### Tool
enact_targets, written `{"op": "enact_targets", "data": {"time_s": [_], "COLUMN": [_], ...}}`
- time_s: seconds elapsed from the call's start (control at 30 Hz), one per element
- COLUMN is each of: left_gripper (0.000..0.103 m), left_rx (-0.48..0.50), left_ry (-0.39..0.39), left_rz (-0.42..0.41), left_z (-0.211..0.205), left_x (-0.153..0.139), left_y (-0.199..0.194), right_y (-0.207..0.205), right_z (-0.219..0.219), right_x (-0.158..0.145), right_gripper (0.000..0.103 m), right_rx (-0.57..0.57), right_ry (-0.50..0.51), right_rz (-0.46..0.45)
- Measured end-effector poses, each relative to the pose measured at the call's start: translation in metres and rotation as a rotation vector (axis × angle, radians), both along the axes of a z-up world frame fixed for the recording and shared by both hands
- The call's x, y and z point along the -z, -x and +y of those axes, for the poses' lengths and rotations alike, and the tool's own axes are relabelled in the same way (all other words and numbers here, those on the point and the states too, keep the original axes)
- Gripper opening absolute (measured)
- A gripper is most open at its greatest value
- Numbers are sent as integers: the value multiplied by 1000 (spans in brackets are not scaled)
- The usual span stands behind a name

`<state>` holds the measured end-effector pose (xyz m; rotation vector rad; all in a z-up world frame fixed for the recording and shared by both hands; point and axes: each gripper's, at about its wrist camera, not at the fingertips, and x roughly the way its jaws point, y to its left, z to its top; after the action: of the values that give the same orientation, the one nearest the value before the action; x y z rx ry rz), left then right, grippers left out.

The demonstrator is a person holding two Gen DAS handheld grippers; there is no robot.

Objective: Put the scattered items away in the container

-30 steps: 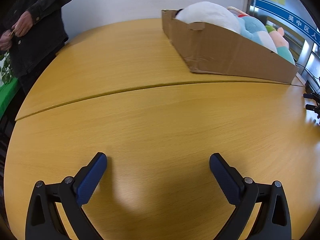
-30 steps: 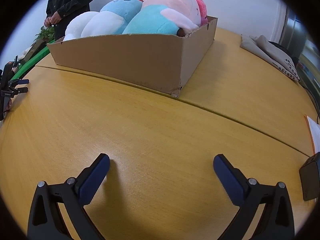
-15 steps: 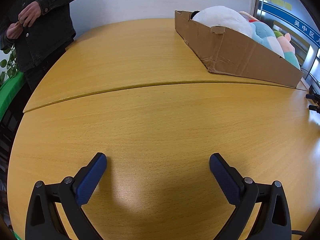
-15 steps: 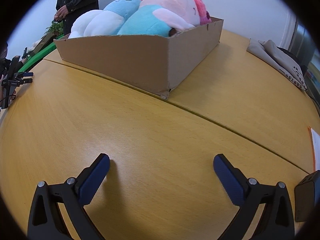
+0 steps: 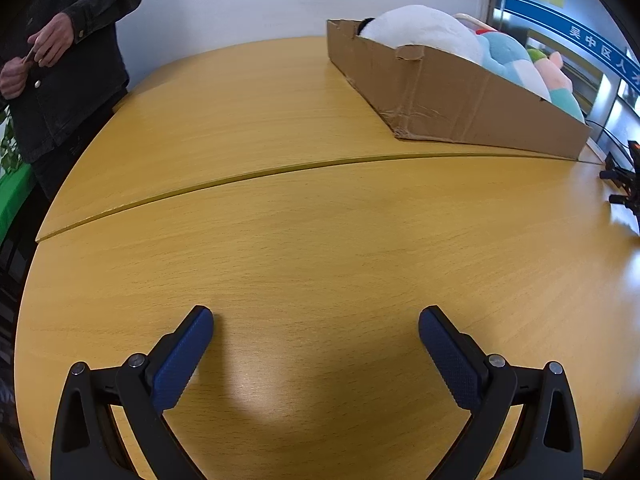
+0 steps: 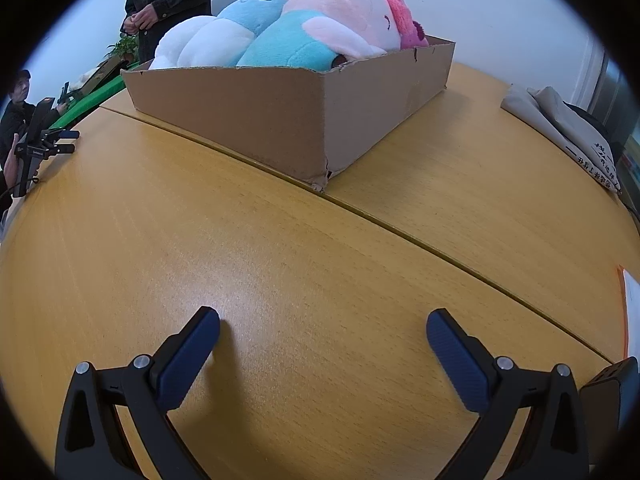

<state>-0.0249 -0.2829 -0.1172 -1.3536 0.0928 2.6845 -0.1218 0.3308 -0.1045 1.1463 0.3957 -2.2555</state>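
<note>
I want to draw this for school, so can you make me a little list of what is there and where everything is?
Box: cardboard box on the wooden table
In the box: white plush, blue plush, pink plush
Left gripper: jaws wide apart, holding nothing
Right gripper: jaws wide apart, holding nothing
Also on table: folded grey cloth
Behind: person in dark jacket

Bright even light, soft glare on table (image 5: pixel 320 240), fisheye-warped edges

Left claw (image 5: pixel 316 320) and right claw (image 6: pixel 323 322): black plastic frames, silver screws, ribbed dark-blue finger pads (image 5: pixel 180 364).
</note>
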Motion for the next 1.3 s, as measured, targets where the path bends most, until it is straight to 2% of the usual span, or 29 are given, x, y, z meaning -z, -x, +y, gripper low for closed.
{"op": "enact_targets", "data": {"time_s": [0.2, 1.3], "left_gripper": [103, 103], "left_rx": [57, 49], "left_ry": [-3, -3], "left_rz": [-2, -2], "left_z": [2, 5], "left_x": [0, -1], "left_y": [-3, -3], "right_y": [1, 1], "right_z": [1, -1], "right_x": [0, 0], "right_gripper": [103, 103], "right_rx": [-26, -40], "right_ry": [0, -1], "right_rz": [-1, 0]}}
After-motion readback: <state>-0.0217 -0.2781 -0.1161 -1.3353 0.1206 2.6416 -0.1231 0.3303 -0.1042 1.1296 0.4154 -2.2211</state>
